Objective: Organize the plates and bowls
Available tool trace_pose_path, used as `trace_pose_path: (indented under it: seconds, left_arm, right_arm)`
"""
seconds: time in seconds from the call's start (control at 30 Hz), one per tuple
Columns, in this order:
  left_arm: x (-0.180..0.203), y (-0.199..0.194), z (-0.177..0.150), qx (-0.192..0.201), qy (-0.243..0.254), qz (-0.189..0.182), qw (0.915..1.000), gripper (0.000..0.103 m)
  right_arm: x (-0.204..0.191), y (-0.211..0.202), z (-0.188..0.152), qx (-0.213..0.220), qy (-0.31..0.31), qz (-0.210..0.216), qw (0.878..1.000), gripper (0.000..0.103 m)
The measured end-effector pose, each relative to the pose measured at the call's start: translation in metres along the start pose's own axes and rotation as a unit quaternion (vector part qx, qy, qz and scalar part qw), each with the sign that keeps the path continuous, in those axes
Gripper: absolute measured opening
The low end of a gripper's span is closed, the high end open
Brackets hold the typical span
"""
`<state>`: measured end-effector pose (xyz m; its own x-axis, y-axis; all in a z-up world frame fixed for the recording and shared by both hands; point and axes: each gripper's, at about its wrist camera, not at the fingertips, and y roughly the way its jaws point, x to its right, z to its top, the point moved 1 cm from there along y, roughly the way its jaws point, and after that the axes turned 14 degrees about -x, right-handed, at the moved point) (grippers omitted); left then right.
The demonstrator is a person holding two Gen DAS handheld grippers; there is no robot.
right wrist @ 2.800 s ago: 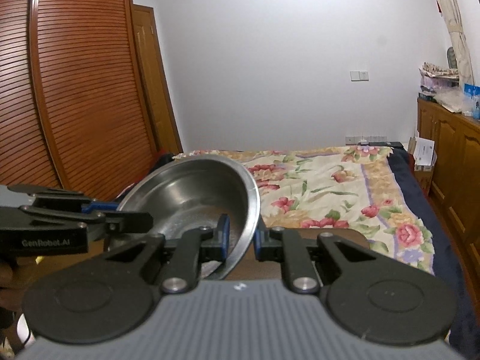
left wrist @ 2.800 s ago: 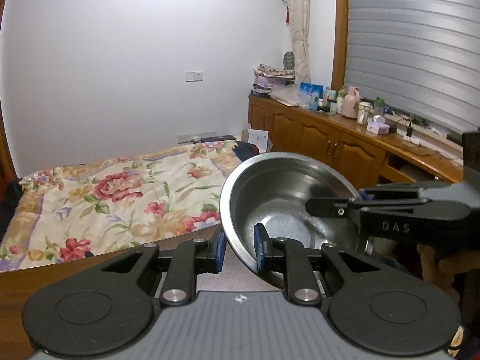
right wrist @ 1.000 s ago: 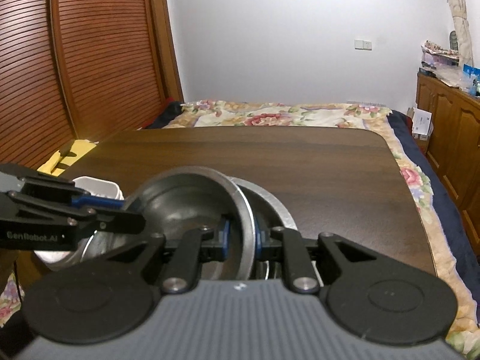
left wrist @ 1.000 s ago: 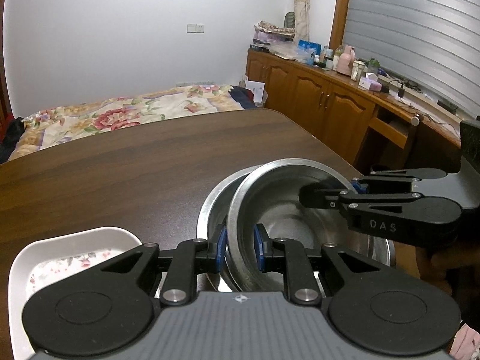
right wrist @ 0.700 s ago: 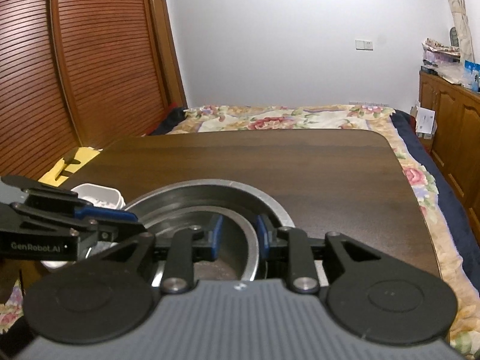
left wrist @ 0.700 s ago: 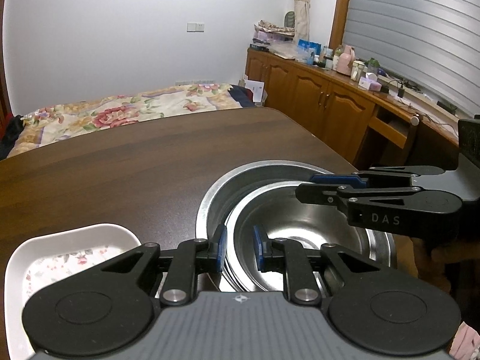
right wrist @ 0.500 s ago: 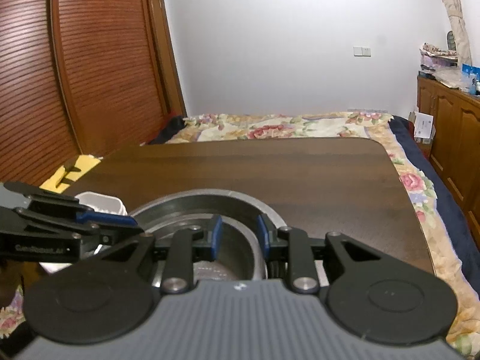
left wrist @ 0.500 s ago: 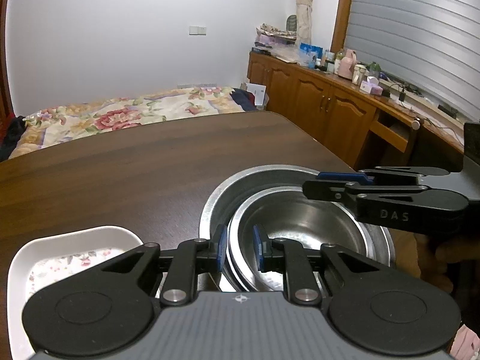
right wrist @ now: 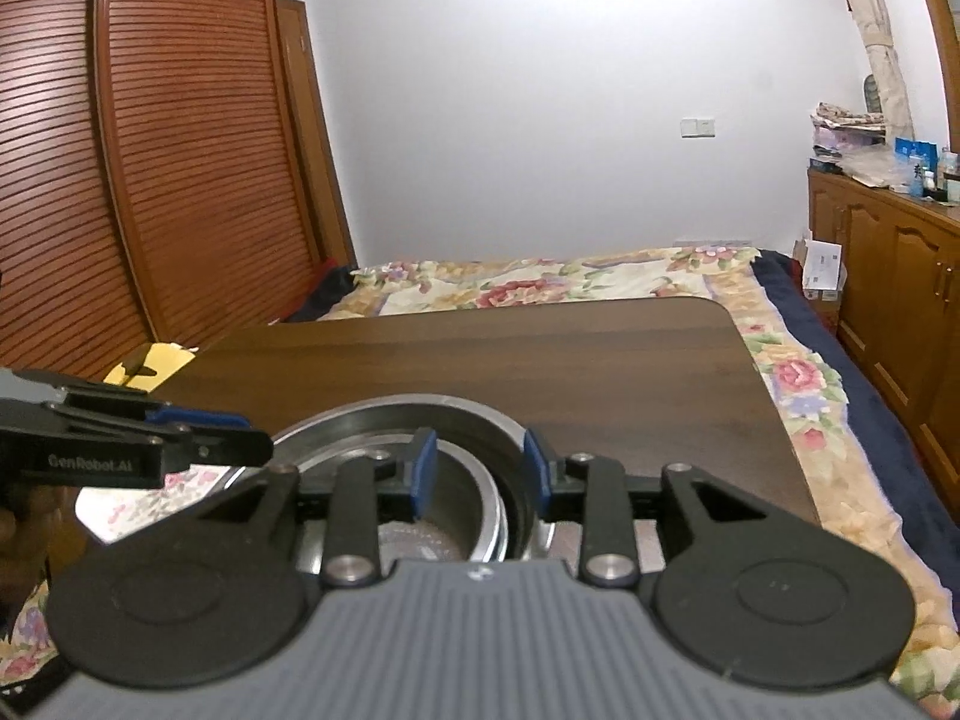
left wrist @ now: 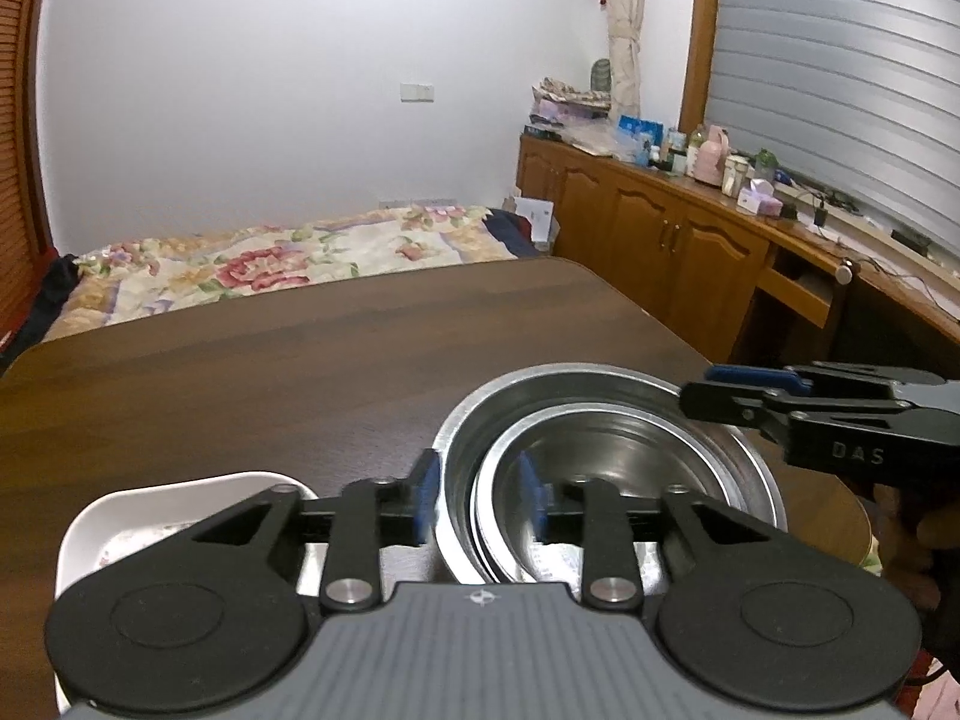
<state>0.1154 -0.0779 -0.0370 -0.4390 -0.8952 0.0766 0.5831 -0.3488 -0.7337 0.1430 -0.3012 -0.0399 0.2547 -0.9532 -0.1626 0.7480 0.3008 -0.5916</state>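
Left hand-held gripper (left wrist: 480, 495): jaws apart, blue pads straddling the near rims of the nested bowls without pinching; I read this as a release. Right hand-held gripper (right wrist: 478, 471): also spread, one pad inside the bowls and one outside the rim, nothing clamped that I can see. From the left wrist view the right tool shows side-on at the far edge of the bowls, its tips clear of the metal. The smaller steel bowl (left wrist: 612, 468) sits inside the larger steel bowl (left wrist: 576, 384), roughly centred and level, which is presumably the point of the two-sided hold: a wide, slippery bowl goes down flat when carried by opposite rims. Both rest on the dark worktop (left wrist: 288, 372), near its front edge. Just beside them on the left is a white dish (left wrist: 162, 516) with a floral print, apart from the bowls; I judge it the next item to sort. Beyond the worktop: a bed (right wrist: 558, 285) with a flowered cover, and wooden cabinets (left wrist: 654, 240) along the wall.
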Motion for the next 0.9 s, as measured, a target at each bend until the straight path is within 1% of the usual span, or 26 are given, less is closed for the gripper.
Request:
trace_pose_path:
  seconds: [0.03, 0.1, 0.17, 0.2, 0.23, 0.27, 0.3, 0.33, 0.4, 0.53, 0.77, 0.9]
  left_arm:
    - [0.000, -0.003, -0.001, 0.003, -0.002, 0.003, 1.0000, 0.044]
    - [-0.001, -0.008, -0.004, 0.009, -0.006, 0.011, 0.9999, 0.060]
    - [-0.001, -0.014, -0.007, 0.018, -0.009, 0.017, 0.9997, 0.066]
    - [0.000, -0.017, -0.009, 0.021, -0.011, 0.017, 0.9996, 0.070]
    - [0.000, -0.019, -0.011, 0.021, -0.014, 0.017, 0.9995, 0.072]
    - [0.000, -0.020, -0.013, 0.022, -0.016, 0.017, 0.9995, 0.076]
    - [0.001, -0.021, -0.016, 0.025, -0.017, 0.019, 0.9994, 0.081]
    - [0.003, -0.022, -0.017, 0.027, -0.018, 0.022, 0.9993, 0.083]
    - [0.005, -0.022, -0.020, 0.031, -0.019, 0.026, 0.9990, 0.088]
    - [0.006, -0.017, -0.024, 0.031, -0.023, 0.025, 0.9989, 0.090]
    - [0.011, -0.002, -0.025, 0.021, -0.026, 0.019, 0.9992, 0.090]
    - [0.009, 0.004, -0.029, 0.016, -0.029, 0.016, 0.9993, 0.087]
  right_arm:
    - [0.000, -0.002, -0.001, 0.001, 0.002, 0.000, 1.000, 0.036]
    - [0.001, -0.008, -0.003, 0.006, 0.007, 0.001, 1.000, 0.042]
    - [0.002, -0.012, -0.006, 0.009, 0.012, 0.002, 1.000, 0.046]
    - [0.003, -0.014, -0.007, 0.011, 0.013, 0.000, 1.000, 0.052]
    - [0.003, -0.015, -0.008, 0.013, 0.014, -0.003, 1.000, 0.056]
    - [0.004, -0.016, -0.009, 0.018, 0.013, -0.007, 1.000, 0.061]
    - [0.004, -0.017, -0.010, 0.021, 0.012, -0.012, 1.000, 0.064]
    - [0.003, -0.018, -0.011, 0.022, 0.010, -0.016, 1.000, 0.065]
    - [0.004, -0.018, -0.013, 0.026, 0.011, -0.022, 0.999, 0.075]
    - [0.004, -0.013, -0.019, 0.031, 0.015, -0.027, 0.999, 0.079]
    - [0.008, 0.001, -0.030, 0.024, 0.035, -0.018, 0.999, 0.079]
    - [0.007, 0.005, -0.033, 0.023, 0.037, -0.019, 0.999, 0.079]
